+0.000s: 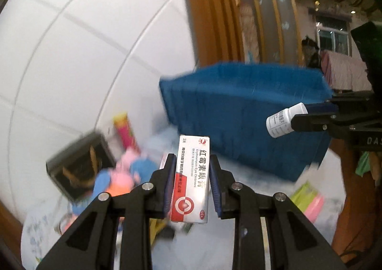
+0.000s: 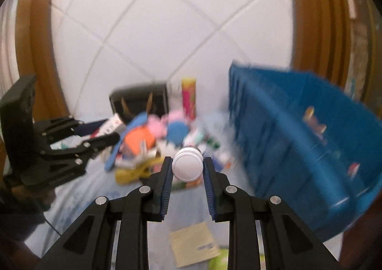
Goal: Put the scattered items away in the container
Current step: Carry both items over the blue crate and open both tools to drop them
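Observation:
My left gripper (image 1: 193,162) is shut on a white and red eye ointment box (image 1: 192,179), held upright above the table. My right gripper (image 2: 187,162) is shut on a small white pill bottle (image 2: 187,166), cap towards the camera; the bottle also shows in the left wrist view (image 1: 285,122), in front of the blue bin. The blue plastic bin (image 1: 243,112) stands ahead and right; in the right wrist view (image 2: 308,141) it holds a few small items. The left gripper shows in the right wrist view (image 2: 112,130) at the left.
A blurred pile of scattered items (image 2: 157,136) lies on the pale cloth: a black box (image 1: 78,165), a red and yellow tube (image 2: 189,100), pink and blue toys (image 1: 124,174). A beige paper (image 2: 194,243) lies near the front. Wooden posts (image 2: 317,21) and a white tiled wall stand behind.

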Available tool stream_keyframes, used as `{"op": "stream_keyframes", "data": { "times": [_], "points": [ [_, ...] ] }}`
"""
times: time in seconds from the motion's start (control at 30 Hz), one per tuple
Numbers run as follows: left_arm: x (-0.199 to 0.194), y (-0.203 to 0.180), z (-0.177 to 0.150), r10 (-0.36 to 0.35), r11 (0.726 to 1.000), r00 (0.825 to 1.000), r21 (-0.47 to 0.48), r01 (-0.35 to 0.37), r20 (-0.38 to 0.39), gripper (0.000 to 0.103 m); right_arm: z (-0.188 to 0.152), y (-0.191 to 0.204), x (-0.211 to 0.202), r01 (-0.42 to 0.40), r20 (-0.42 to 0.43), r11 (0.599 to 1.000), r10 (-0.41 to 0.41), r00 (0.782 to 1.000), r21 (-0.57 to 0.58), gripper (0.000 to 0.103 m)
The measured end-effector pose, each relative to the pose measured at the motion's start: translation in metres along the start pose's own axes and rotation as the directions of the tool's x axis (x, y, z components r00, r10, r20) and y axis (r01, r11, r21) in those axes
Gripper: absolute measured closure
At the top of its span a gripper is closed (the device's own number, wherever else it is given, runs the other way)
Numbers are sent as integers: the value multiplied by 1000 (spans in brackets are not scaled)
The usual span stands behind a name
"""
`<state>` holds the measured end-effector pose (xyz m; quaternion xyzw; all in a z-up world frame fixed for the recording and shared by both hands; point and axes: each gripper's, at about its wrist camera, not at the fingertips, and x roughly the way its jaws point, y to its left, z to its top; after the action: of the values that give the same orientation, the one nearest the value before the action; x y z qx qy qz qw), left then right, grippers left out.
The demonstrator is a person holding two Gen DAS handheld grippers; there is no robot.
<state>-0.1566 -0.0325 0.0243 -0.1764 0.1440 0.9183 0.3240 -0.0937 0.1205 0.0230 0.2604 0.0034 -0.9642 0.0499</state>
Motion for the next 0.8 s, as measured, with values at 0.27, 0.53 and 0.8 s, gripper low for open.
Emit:
{"op": "stream_keyframes", "data": {
  "times": [0.27,0.53,0.8],
  "points": [
    [29,-89,114,-8,999,993,32,5,116,76,52,-95,-78,111,158,994,-113,981,22,78],
    [98,-170,185,41,999,994,-19,-39,101,76,74,-211,-88,186,140,977,-200,970,105,78],
    [121,-199,206,140,989,986,-61,-135,90,76,73,-278,-85,224,115,962,-243,963,155,78]
  ]
}}
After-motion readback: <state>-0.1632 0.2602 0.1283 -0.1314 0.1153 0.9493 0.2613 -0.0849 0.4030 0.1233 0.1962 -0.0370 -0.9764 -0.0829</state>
